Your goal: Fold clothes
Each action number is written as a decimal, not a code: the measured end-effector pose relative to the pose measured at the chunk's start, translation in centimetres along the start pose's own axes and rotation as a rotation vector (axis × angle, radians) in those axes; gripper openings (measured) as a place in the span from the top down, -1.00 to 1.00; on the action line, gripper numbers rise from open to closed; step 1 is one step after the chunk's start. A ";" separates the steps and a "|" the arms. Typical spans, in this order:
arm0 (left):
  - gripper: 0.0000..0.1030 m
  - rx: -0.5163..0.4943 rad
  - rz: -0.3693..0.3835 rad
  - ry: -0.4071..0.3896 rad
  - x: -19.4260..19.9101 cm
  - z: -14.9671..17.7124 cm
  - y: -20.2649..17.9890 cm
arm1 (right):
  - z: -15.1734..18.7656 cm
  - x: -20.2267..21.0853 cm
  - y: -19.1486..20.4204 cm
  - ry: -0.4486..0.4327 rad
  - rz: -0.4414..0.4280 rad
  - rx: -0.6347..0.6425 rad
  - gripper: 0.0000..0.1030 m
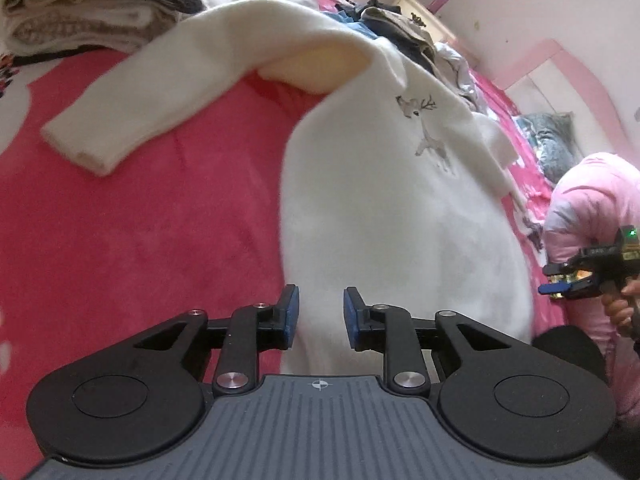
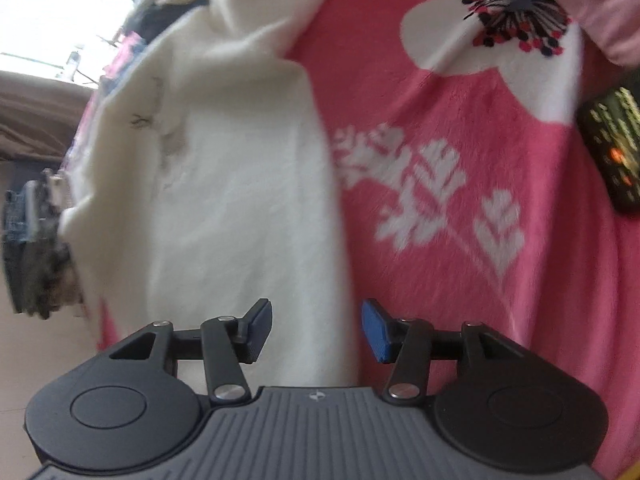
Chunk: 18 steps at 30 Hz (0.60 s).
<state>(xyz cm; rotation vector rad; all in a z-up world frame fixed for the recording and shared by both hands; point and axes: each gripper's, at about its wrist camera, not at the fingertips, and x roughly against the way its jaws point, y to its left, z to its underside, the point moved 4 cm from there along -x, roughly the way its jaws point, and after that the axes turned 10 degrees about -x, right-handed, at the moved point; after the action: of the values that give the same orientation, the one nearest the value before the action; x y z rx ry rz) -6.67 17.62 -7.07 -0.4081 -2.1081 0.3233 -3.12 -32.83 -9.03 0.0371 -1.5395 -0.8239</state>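
Left gripper hangs with its jaws a little apart, nothing pinched, over the hem of a white sweater. At 11 o'clock one sleeve lies stretched across the pink blanket; a deer print sits at 1 o'clock. Folded clothes are stacked at 10 o'clock. Right gripper stands about half open and empty, straddling the sweater's side edge, which lies flat on the blanket. A dark remote lies at 2 o'clock.
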 end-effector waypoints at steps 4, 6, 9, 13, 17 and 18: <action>0.45 -0.036 -0.037 0.011 -2.3 0.0 -0.4 | -0.7 -2.1 -0.8 0.042 -0.007 -0.002 0.03; 0.43 -0.040 -0.051 0.011 -3.0 0.1 -0.3 | -0.4 -2.7 -0.9 0.071 -0.025 -0.003 0.04; 0.37 -0.039 -0.059 0.012 -3.4 0.3 0.1 | 0.5 -3.1 -0.4 0.100 -0.022 0.053 0.05; 0.36 -0.032 -0.026 0.047 -3.1 1.2 0.5 | 1.1 -3.8 -0.4 0.172 -0.024 0.057 0.04; 0.35 -0.095 0.059 0.127 -2.8 3.1 -1.1 | 1.4 -4.1 -0.5 0.217 -0.052 0.035 0.04; 0.34 -0.133 0.071 0.147 -2.7 3.6 -1.8 | 1.5 -4.2 -0.6 0.223 -0.056 0.027 0.04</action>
<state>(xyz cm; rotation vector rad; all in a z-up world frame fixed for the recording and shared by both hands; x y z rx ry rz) -8.62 14.63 -10.35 -0.5693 -1.9802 0.1889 -3.93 -30.50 -12.82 0.1868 -1.3444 -0.8145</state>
